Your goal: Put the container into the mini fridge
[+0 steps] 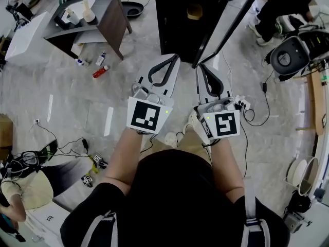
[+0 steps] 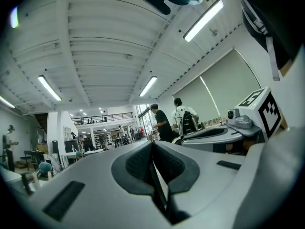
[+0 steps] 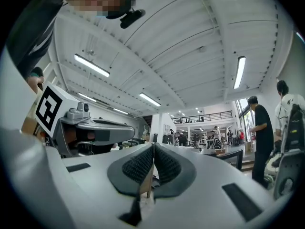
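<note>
Tongs on the left gripper and right gripper are both clenched on nothing, low in the middle of the frame and apart from the mini fridge at top centre, whose door stands open. What looks like a yellowish container sits inside the fridge. The placing therefore seems done, and only shutting the door would remain.

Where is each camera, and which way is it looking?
Head view: on the person's head, looking down at floor, mini fridge, forearms, left tongs, right tongs.
Left gripper view: rides the left tongs, looks up at ceiling; shut jaws show.
Right gripper view: rides the right tongs, same tilt, shut too.
Each gripper view shows the other tongs beside it.
</note>
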`<action>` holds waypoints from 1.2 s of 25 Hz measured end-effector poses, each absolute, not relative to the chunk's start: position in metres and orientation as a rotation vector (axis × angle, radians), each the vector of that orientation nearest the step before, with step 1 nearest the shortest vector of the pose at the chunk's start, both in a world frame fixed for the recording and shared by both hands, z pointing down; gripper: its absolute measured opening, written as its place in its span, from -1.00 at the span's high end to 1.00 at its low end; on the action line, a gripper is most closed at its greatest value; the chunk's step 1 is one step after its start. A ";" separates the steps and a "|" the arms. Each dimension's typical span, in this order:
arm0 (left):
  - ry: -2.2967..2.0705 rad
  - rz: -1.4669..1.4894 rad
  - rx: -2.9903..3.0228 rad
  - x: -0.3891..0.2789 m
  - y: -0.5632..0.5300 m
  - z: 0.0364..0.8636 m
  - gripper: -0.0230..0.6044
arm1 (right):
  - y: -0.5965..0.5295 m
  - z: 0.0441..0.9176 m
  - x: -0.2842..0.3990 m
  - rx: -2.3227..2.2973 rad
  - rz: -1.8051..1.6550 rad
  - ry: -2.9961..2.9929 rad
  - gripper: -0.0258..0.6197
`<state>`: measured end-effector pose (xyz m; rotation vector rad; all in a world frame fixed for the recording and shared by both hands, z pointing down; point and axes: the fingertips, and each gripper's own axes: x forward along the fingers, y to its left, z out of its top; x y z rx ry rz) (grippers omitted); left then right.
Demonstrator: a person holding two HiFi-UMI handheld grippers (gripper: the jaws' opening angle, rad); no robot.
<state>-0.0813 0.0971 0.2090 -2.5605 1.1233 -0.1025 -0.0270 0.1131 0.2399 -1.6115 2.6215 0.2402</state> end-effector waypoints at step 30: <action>1.149 -0.066 -2.544 -0.078 0.120 0.218 0.85 | 0.144 0.235 -0.032 -1.708 0.351 2.620 0.81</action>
